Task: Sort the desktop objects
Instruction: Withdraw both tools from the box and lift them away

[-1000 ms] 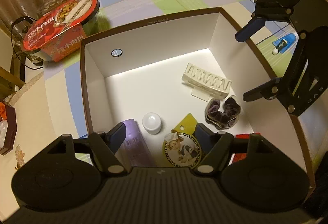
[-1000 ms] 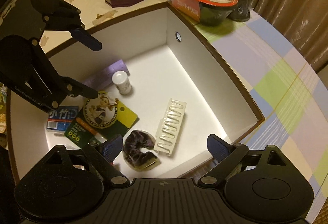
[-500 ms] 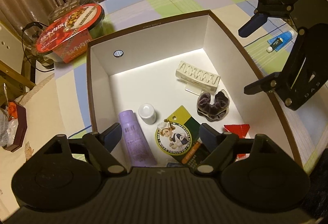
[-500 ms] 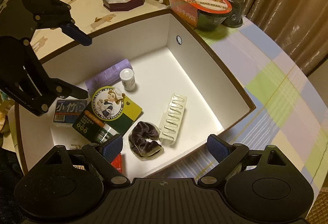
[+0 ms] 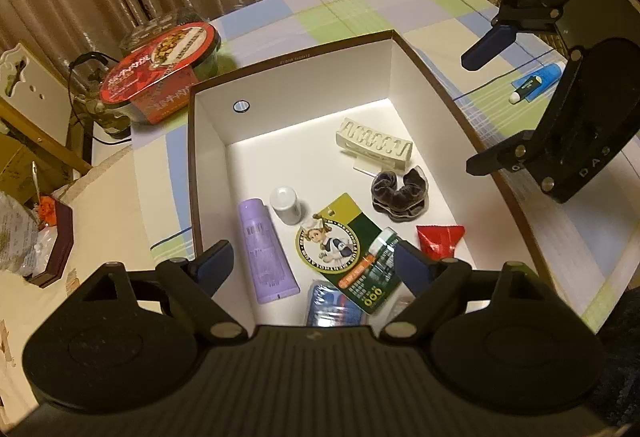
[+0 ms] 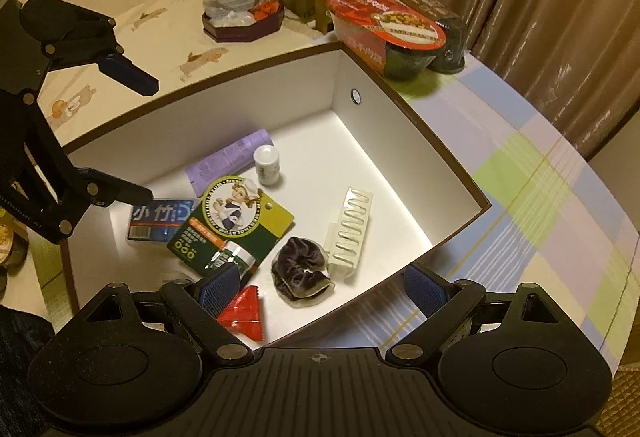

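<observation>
A white box with a brown rim [image 5: 304, 57] [image 6: 440, 153] holds a purple tube [image 5: 266, 249] [image 6: 228, 161], a small white bottle [image 5: 285, 205] [image 6: 267, 165], a green card pack [image 5: 344, 249] [image 6: 236, 221], a dark scrunchie [image 5: 400, 193] [image 6: 300, 269], a white ridged tray [image 5: 376, 145] [image 6: 350, 229], a red packet [image 5: 440, 239] [image 6: 244, 313] and a blue box [image 5: 330, 307] [image 6: 160, 219]. My left gripper [image 5: 312, 263] [image 6: 138, 136] hangs open and empty above the box's near side. My right gripper [image 6: 322, 287] [image 5: 476, 105] is open and empty over the opposite rim.
A blue lip balm stick [image 5: 538, 81] lies on the checked tablecloth outside the box. A red-lidded noodle bowl [image 5: 160, 73] [image 6: 388, 25] stands by the box's far corner. A dark tray with a snack bag [image 6: 240, 17] sits on the cream table beyond.
Both grippers have drawn up and back from the box, still open. More of the box floor shows now, including the red packet and the blue box.
</observation>
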Demonstrator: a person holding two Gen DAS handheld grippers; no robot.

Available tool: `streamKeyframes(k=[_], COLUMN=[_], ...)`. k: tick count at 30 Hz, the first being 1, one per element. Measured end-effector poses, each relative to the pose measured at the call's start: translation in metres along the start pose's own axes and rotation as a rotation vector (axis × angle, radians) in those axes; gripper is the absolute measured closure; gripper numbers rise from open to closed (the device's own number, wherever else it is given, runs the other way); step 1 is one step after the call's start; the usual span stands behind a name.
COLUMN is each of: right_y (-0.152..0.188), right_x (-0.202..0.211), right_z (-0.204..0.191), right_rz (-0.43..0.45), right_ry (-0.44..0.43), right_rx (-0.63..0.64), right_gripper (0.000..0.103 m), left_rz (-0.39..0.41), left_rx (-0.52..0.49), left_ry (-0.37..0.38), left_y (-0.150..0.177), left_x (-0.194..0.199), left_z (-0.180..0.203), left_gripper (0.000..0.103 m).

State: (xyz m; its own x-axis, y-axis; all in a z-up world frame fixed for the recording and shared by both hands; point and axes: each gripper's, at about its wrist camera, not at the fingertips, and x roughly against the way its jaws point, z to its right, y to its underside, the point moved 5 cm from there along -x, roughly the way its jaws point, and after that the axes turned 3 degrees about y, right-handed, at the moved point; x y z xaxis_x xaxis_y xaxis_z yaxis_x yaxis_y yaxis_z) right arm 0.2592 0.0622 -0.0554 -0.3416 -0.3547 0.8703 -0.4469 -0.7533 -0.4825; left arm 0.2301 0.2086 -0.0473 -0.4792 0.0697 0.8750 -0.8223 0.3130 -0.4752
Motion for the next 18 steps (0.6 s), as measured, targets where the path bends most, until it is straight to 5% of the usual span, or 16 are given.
streamKeyframes(k=[18], right_y=[0.028], right_x=[0.043], right_z=[-0.014], right_rz=[0.078], right_ry=[-0.027], right_rx=[0.007], right_gripper=[0.011], left_rz=[0.038], left_rx=[0.053], left_ry=[-0.069], left_y=[0.024], left_x=[0.047], left_z=[0.042], left_gripper=[0.014])
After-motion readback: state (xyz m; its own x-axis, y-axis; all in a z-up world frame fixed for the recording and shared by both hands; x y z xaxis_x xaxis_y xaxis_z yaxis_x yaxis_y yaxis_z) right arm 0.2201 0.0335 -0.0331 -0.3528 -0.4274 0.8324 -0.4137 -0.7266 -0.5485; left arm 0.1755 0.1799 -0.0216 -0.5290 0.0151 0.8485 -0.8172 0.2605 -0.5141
